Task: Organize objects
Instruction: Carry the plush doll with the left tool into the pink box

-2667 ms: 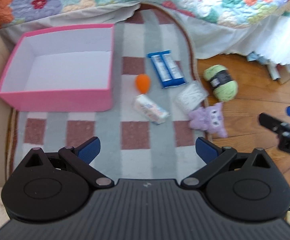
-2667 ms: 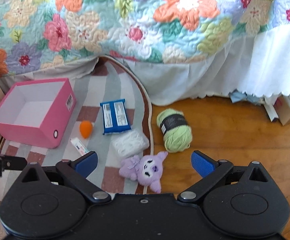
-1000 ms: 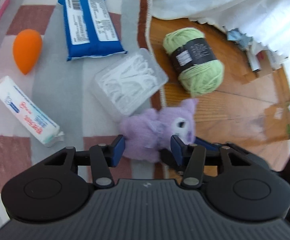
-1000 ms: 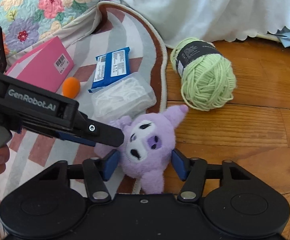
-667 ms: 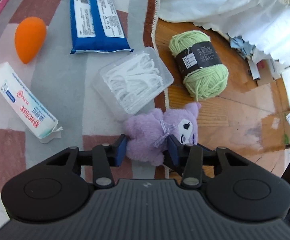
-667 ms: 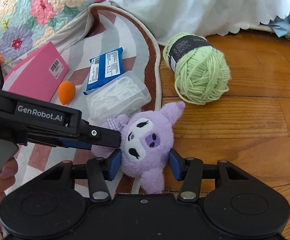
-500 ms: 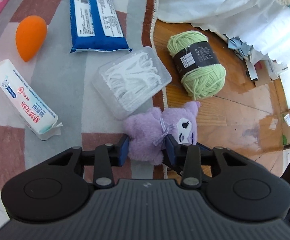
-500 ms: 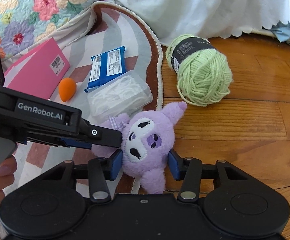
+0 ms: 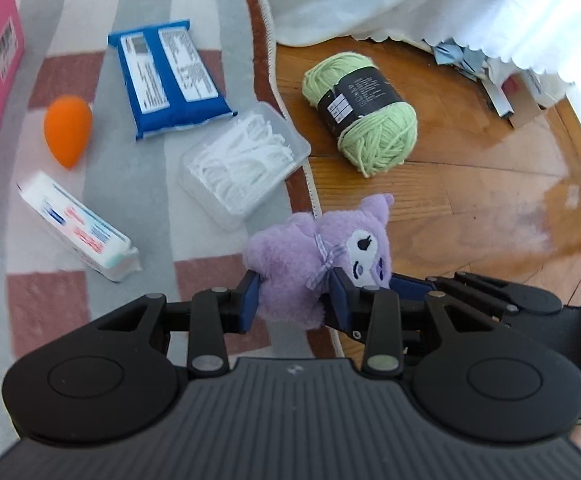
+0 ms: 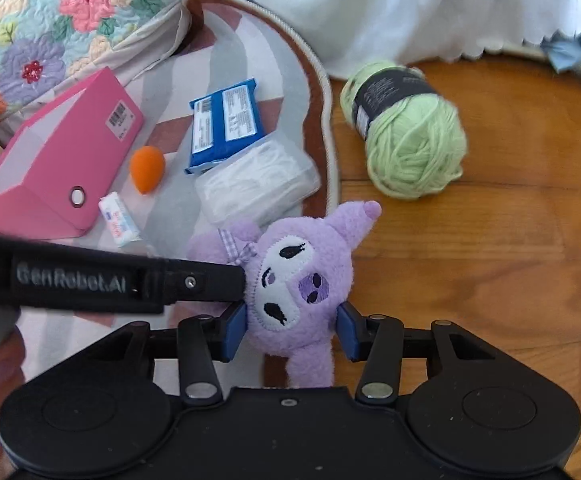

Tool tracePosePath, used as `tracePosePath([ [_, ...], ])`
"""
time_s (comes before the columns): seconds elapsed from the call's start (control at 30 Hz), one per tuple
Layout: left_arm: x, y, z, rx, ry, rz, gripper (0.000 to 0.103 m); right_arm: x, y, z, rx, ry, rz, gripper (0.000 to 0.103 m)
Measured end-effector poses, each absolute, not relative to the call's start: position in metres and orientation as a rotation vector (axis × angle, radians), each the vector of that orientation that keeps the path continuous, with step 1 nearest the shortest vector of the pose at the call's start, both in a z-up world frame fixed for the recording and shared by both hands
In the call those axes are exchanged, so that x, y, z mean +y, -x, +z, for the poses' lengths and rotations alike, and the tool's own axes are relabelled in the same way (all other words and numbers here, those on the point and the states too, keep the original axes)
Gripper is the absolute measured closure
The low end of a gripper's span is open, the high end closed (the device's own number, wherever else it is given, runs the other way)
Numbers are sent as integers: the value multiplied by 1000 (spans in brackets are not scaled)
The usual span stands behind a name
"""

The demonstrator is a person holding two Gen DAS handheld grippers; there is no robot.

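A purple plush toy (image 9: 314,256) (image 10: 294,276) hangs just above the rug's edge, held by both grippers. My left gripper (image 9: 293,300) is shut on its body; in the right wrist view this gripper comes in from the left as a black bar whose near finger (image 10: 194,284) presses the plush. My right gripper (image 10: 290,330) is shut on the plush head, blue pads pressing both sides. A pink open box (image 10: 56,160) stands at the far left of the rug (image 9: 138,200).
On the rug lie an orange sponge egg (image 9: 67,128), a blue wipes pack (image 9: 166,76), a clear box of floss picks (image 9: 244,164) and a white tube carton (image 9: 78,228). Green yarn (image 9: 364,116) rests on the wooden floor (image 10: 490,260). A bed skirt (image 10: 410,12) hangs behind.
Both grippers have squeezed tighter on the plush and lifted it slightly off the floor; the objects on the rug stayed where they were.
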State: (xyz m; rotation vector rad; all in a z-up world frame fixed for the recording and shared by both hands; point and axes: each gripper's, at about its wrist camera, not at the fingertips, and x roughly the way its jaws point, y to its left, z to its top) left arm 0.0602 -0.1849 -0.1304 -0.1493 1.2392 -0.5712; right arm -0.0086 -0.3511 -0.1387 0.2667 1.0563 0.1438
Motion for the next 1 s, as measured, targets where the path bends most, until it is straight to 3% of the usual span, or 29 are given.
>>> tracePosePath([
  [0.5, -115, -51, -95, 1285, 304, -525, 67, -302, 7, -86, 1112, -202, 229, 50],
  [1.0, -49, -31, -35, 1212, 199, -403, 67, -235, 6, -38, 1089, -215, 377, 50],
])
